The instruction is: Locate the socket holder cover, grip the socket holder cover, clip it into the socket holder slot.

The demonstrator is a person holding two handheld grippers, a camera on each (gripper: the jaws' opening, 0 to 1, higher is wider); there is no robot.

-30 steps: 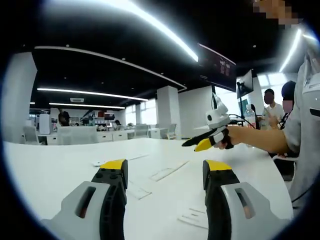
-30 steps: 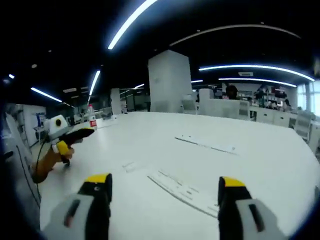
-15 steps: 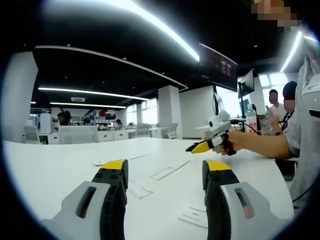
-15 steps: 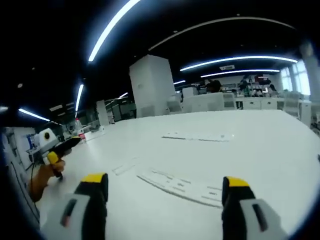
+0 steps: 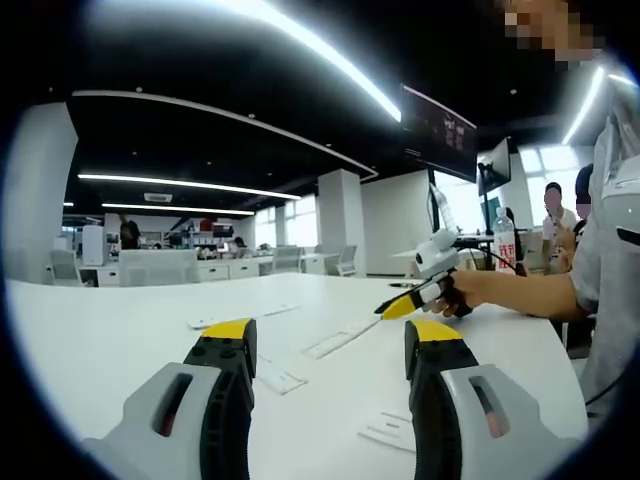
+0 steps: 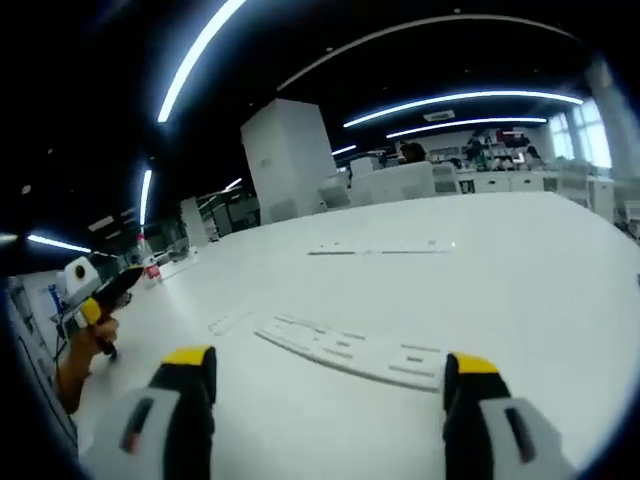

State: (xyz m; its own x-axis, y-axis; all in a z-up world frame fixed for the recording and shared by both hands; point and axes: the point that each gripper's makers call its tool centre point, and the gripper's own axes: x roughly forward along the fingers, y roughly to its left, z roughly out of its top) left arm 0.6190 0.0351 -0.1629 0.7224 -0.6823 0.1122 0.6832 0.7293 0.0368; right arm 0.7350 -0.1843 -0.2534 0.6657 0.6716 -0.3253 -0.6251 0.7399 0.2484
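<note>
My left gripper (image 5: 325, 345) and right gripper (image 6: 325, 370) both stand released, jaws apart, empty, above the white table (image 6: 520, 270). The socket holder (image 6: 350, 350) lies just ahead of my right jaws; a long cover strip (image 6: 380, 247) rests farther off.

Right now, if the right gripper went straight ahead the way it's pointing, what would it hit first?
Most likely the long white strip lying on the table just beyond the open jaws of the right gripper. Depth is hard to judge here, so it might pass above it.
</note>
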